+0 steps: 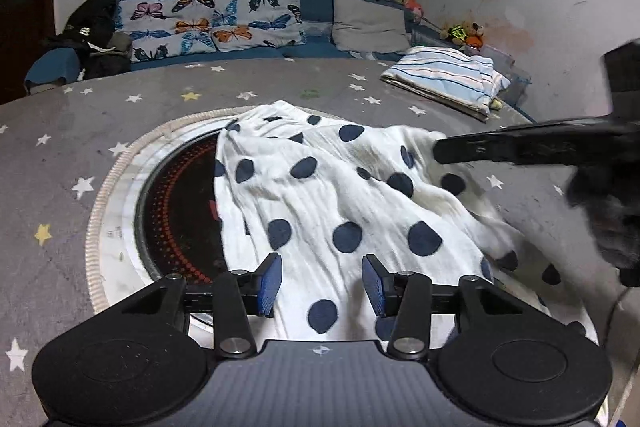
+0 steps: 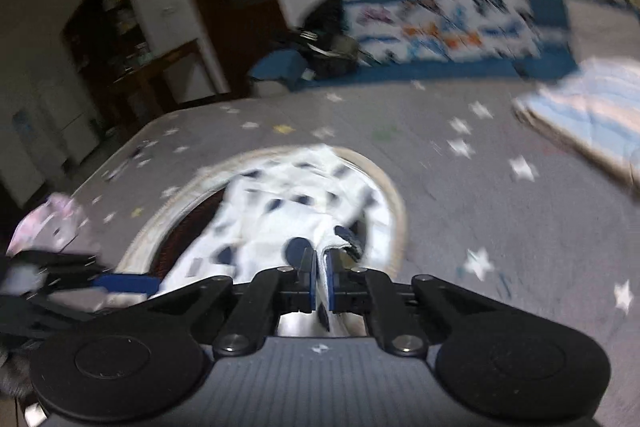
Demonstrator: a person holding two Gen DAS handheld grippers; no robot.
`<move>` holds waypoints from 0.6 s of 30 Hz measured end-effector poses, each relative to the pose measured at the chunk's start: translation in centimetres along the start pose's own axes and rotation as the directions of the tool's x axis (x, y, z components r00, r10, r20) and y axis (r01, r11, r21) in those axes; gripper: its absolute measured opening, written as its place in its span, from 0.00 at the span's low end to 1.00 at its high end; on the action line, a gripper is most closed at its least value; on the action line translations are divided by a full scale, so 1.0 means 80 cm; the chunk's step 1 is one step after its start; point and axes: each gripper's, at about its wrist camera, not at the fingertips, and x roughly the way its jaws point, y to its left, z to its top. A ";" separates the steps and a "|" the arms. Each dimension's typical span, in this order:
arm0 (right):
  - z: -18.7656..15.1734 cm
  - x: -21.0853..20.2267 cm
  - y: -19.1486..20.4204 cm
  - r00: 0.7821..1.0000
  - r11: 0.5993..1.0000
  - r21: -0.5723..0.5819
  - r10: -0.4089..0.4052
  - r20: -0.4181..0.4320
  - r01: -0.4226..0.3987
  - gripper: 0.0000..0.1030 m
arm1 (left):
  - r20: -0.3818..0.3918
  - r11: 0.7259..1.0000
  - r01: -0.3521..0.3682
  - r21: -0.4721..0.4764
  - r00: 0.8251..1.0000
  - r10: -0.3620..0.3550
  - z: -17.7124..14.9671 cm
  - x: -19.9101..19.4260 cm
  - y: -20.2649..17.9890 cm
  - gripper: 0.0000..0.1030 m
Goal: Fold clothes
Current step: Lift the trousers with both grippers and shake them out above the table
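A white garment with dark blue polka dots [image 1: 332,195] lies crumpled over a round black-and-red hotplate [image 1: 180,203] set in the grey star-print tablecloth [image 1: 60,155]. My left gripper [image 1: 322,285] is open, its blue pads over the garment's near edge. My right gripper [image 2: 319,277] is shut on a fold of the garment [image 2: 288,203] and holds it raised; it also shows in the left wrist view [image 1: 500,147] at the garment's right edge. The right wrist view is motion-blurred.
A folded striped cloth [image 1: 444,79] lies at the far right of the table. A blue sofa with butterfly cushions [image 1: 212,19] and a grey pillow [image 1: 368,25] stands behind. A pinkish cloth [image 2: 52,223] lies at the table's left edge.
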 end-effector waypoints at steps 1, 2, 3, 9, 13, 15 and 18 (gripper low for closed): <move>0.002 -0.005 0.014 1.000 0.998 -0.056 0.016 0.003 -0.016 0.04 | 0.010 1.000 -0.008 -0.005 1.000 0.008 0.002 -0.003 0.001 0.46; 0.004 -0.011 0.029 0.999 0.993 -0.111 0.032 0.005 -0.031 0.04 | 0.020 1.000 -0.015 -0.011 1.000 0.016 0.003 -0.006 0.003 0.46; 0.004 -0.011 0.044 0.999 0.986 -0.160 0.049 -0.007 -0.049 0.04 | 0.030 1.000 -0.023 -0.017 0.999 0.023 0.005 -0.009 0.004 0.46; -0.018 0.012 0.109 0.988 0.938 -0.314 0.125 -0.092 -0.148 0.04 | 0.124 0.998 -0.022 -0.053 0.992 0.028 0.035 -0.028 0.006 0.45; -0.030 0.026 0.129 0.983 0.929 -0.329 0.134 -0.128 -0.169 0.08 | 0.129 0.999 0.027 -0.045 0.991 -0.021 0.052 -0.012 -0.004 0.43; -0.034 0.027 0.130 0.981 0.931 -0.320 0.138 -0.139 -0.177 0.15 | 0.097 0.996 0.056 -0.065 0.994 -0.049 0.055 0.008 -0.003 0.30; -0.033 0.009 0.122 0.980 0.938 -0.292 0.155 -0.126 -0.185 0.18 | 0.041 0.996 0.031 -0.089 0.999 -0.027 0.051 0.033 0.006 0.18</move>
